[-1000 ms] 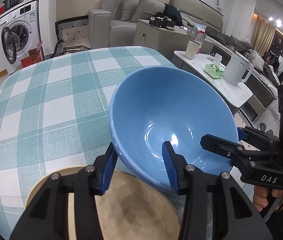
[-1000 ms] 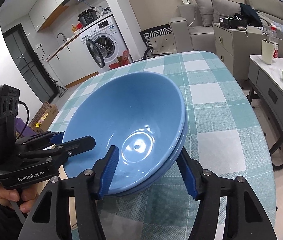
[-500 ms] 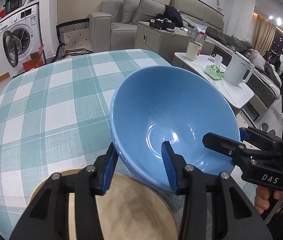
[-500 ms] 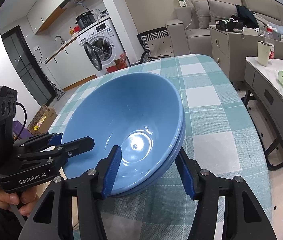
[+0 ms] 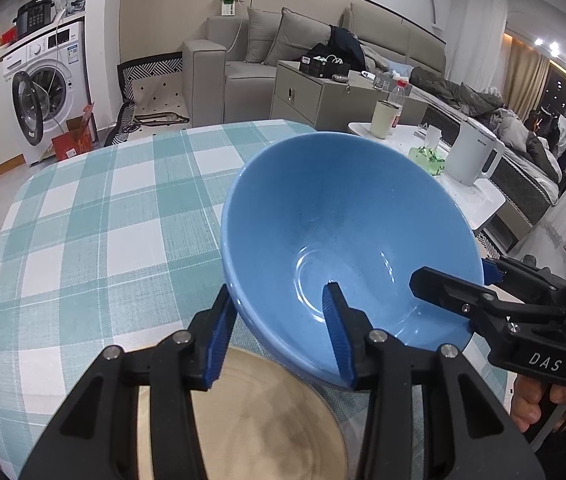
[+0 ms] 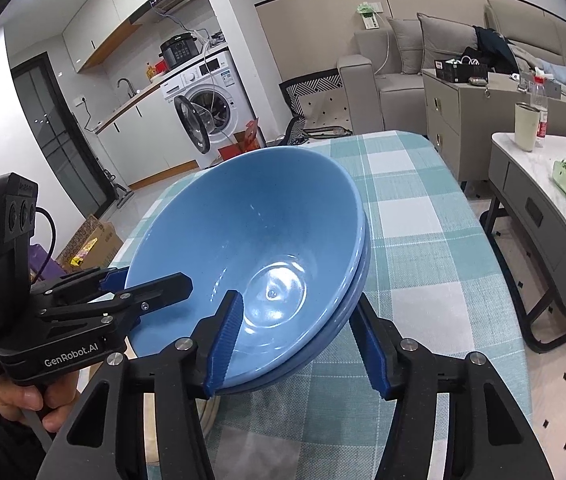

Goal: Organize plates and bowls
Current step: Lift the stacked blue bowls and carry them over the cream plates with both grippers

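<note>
Gripping opposite rims of stacked blue bowls (image 5: 347, 232): left gripper (image 5: 279, 336) and right gripper (image 6: 297, 336) both part-open, clamped, above table's near edge (image 5: 95, 240).

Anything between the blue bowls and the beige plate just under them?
Nothing visible. The stacked blue bowls, held at the rim by the left gripper and right gripper, hang over the beige plate, whose visible surface is bare.

Grey sofa (image 5: 267, 56) at back wall, washing machine (image 5: 49, 92) left, white coffee table (image 6: 547, 184) right.
</note>
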`<state>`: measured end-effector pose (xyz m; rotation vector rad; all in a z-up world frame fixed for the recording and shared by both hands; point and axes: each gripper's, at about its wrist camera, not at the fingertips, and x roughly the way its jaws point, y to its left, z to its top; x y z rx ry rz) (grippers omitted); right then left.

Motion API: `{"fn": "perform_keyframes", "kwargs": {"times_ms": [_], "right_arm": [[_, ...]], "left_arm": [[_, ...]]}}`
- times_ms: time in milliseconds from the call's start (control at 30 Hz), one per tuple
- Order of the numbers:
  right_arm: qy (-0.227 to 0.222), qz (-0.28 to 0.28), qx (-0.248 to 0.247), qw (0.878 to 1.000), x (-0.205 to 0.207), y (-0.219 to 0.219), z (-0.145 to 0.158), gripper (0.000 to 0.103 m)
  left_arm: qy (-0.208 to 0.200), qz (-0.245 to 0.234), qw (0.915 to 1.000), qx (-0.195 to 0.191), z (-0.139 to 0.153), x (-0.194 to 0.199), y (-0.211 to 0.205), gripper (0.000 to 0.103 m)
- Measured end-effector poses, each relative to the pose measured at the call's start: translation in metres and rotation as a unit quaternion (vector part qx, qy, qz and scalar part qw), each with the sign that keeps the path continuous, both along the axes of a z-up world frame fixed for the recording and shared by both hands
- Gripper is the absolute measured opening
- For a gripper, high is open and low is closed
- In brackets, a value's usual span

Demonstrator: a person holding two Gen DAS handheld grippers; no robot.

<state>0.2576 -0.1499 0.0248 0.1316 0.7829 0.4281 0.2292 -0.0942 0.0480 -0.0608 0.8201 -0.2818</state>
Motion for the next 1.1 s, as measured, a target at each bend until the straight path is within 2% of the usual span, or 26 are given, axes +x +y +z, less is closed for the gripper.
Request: {"fn": "perform_keyframes", "kwargs": {"times_ms": [633, 1100], "right_arm": [[-0.037, 0.032, -0.003, 0.999, -0.033, 0.036, 0.050, 0.057], [-0.036, 0.082, 0.005, 0.996, -0.052, 0.078, 0.056, 0.057]], "left_arm": [[-0.036, 0.035, 0.9987, -0.006, 0.040, -0.043, 0.036, 0.043], [-0.042, 0.076, 0.9962, -0.002, 0.044, -0.081, 0.076, 0.043]]}}
